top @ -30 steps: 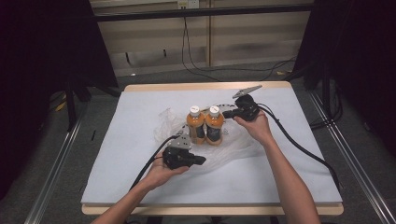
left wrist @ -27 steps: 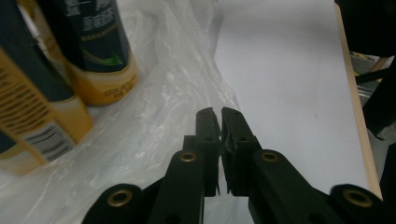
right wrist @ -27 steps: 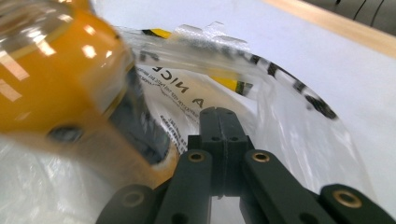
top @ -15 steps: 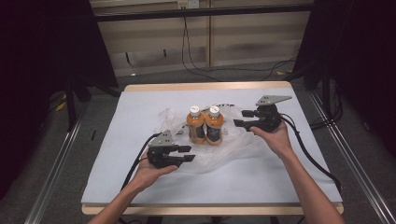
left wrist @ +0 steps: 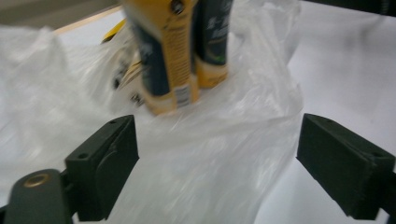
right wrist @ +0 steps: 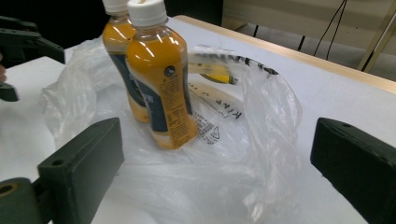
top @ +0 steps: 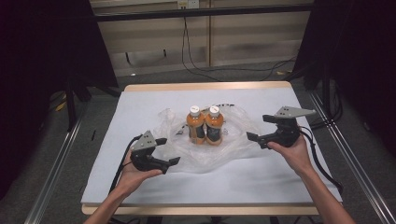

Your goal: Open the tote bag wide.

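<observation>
Bottles (top: 205,125) upright on flattened bag (top: 205,149). Left gripper (top: 169,151) and right gripper (top: 259,128) flanking bag, jaws just spread, nothing between.

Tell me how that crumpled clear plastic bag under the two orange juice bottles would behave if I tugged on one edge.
The crumpled clear plastic bag looks thin and floppy, so it would probably stretch and slide, not lift stiffly. The two orange juice bottles stand upright on it, tall and narrow, so a sharp tug might tip them. Its glossy film may be slippery in the jaws.
</observation>
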The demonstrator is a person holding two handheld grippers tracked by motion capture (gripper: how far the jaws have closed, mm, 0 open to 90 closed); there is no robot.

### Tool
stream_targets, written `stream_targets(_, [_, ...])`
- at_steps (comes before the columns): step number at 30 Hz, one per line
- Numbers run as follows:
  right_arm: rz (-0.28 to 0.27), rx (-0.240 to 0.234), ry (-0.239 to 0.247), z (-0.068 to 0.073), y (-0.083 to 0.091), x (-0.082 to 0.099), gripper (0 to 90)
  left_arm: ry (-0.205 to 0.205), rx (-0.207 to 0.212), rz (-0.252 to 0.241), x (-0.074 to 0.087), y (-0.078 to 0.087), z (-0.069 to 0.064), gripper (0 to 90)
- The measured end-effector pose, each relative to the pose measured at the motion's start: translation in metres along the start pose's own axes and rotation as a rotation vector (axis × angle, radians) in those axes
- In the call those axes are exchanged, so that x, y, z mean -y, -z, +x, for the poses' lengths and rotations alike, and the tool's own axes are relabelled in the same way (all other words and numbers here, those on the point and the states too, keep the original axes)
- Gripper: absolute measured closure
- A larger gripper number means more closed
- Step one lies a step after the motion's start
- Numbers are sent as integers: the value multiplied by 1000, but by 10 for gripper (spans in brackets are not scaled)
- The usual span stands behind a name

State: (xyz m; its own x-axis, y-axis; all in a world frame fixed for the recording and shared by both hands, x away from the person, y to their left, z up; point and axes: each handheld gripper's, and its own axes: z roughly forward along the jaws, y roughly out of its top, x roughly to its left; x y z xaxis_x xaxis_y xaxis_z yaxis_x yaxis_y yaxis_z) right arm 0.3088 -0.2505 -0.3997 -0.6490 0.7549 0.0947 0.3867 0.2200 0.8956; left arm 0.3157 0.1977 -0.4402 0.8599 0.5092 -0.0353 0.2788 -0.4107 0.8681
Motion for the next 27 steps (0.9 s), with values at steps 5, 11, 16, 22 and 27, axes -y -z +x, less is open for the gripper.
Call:
stream_targets(5, [-25, 53, 13, 8, 19, 13, 32, 28, -50, 1, 12, 16, 5, 56])
stream_targets(11, [-64, 140, -24, 20, 40, 38, 92, 86, -91, 2, 26, 34, 4, 51])
stream_targets(16, [-61, 171, -39, 31, 56, 53, 90, 87, -114, -2, 40, 50, -4, 48])
stream_targets(22, [-99, 216, -81, 39, 77, 76, 80, 111, -124, -16, 52, 57, -7, 38])
stream_targets(27, [-78, 222, -90, 41, 82, 90, 76, 101, -129, -30, 53, 63, -6, 29])
